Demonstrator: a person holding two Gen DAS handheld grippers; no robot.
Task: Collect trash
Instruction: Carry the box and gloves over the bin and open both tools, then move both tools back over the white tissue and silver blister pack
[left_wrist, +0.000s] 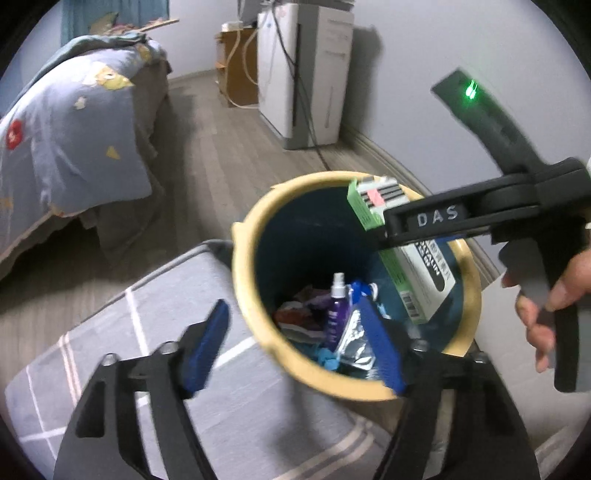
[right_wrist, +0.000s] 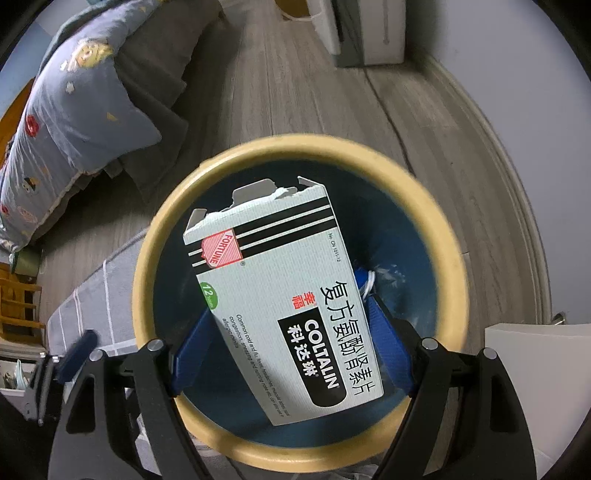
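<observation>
A round bin with a yellow rim (left_wrist: 243, 280) (right_wrist: 147, 258) and a dark blue inside stands on a grey checked mat. Inside it lie a purple spray bottle (left_wrist: 338, 314), a foil pack (left_wrist: 354, 343) and other scraps. My right gripper (right_wrist: 291, 314) (left_wrist: 391, 229) is shut on a white and green medicine box (right_wrist: 288, 295) (left_wrist: 417, 273), which hangs tilted over the bin's mouth. My left gripper (left_wrist: 291, 301) stands open over the bin's near rim, with nothing between its blue pads (left_wrist: 207, 347). A hand (left_wrist: 546, 314) grips the right tool's trigger.
A bed with a blue patterned quilt (left_wrist: 66, 129) (right_wrist: 74, 110) lies to the left across the wood floor. A white appliance (left_wrist: 306, 74) and a wooden cabinet (left_wrist: 236, 62) stand by the far wall. The grey checked mat (left_wrist: 147, 350) spreads beneath the bin.
</observation>
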